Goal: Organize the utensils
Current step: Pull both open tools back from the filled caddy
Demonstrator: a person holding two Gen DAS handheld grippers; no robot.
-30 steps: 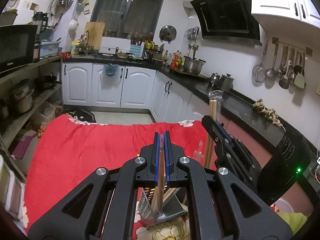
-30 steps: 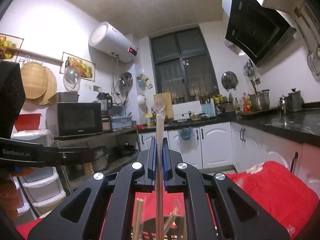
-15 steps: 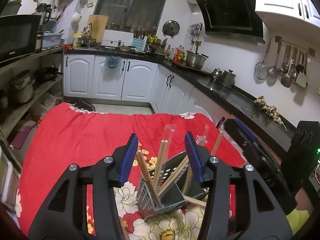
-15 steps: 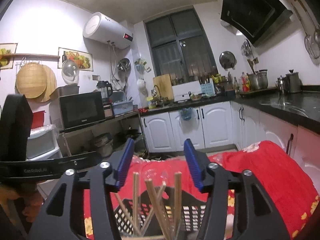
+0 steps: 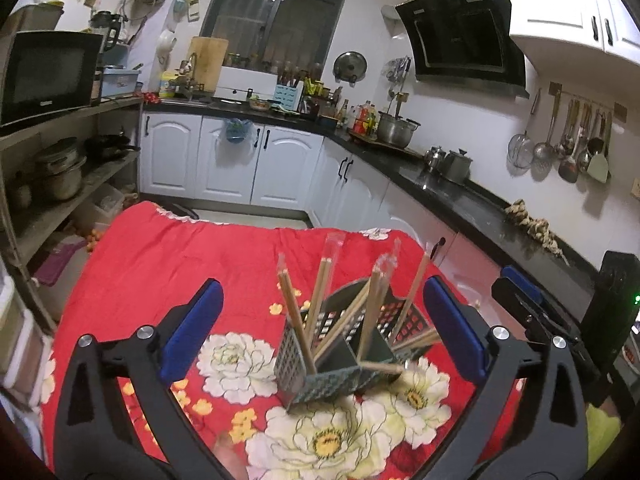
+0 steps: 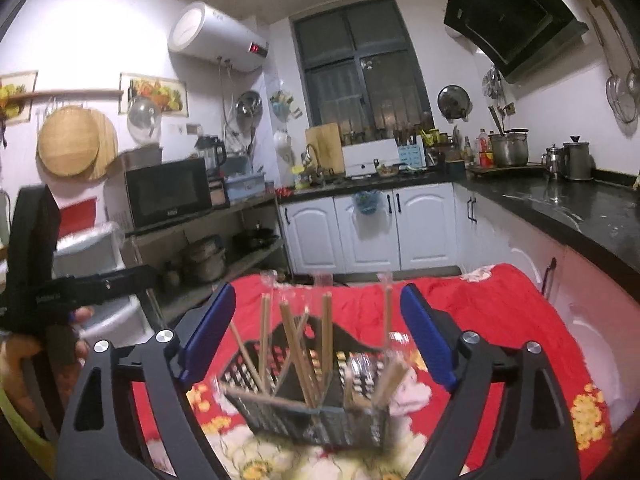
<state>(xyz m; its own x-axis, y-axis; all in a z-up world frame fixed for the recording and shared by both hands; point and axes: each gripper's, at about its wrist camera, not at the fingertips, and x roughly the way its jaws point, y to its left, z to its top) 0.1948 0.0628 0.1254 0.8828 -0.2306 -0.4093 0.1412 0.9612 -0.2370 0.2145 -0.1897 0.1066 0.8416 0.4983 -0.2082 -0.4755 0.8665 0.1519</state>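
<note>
A dark perforated utensil caddy stands on the red flowered cloth. Several pairs of wooden chopsticks in clear sleeves stand in it, leaning outward. My left gripper is open and empty, its blue pads either side of the caddy and above it. In the right wrist view the same caddy with chopsticks sits below my right gripper, which is open and empty. The right gripper also shows in the left wrist view at the right; the left one shows in the right wrist view at the left.
White cabinets with a black counter run along the back and right. Open shelves with pots and a microwave stand at the left. The cloth's far edge drops to the floor.
Both grippers were shut on sleeved chopsticks a second ago. They opened, the chopsticks now stand in the caddy, and both grippers have drawn back and up.
</note>
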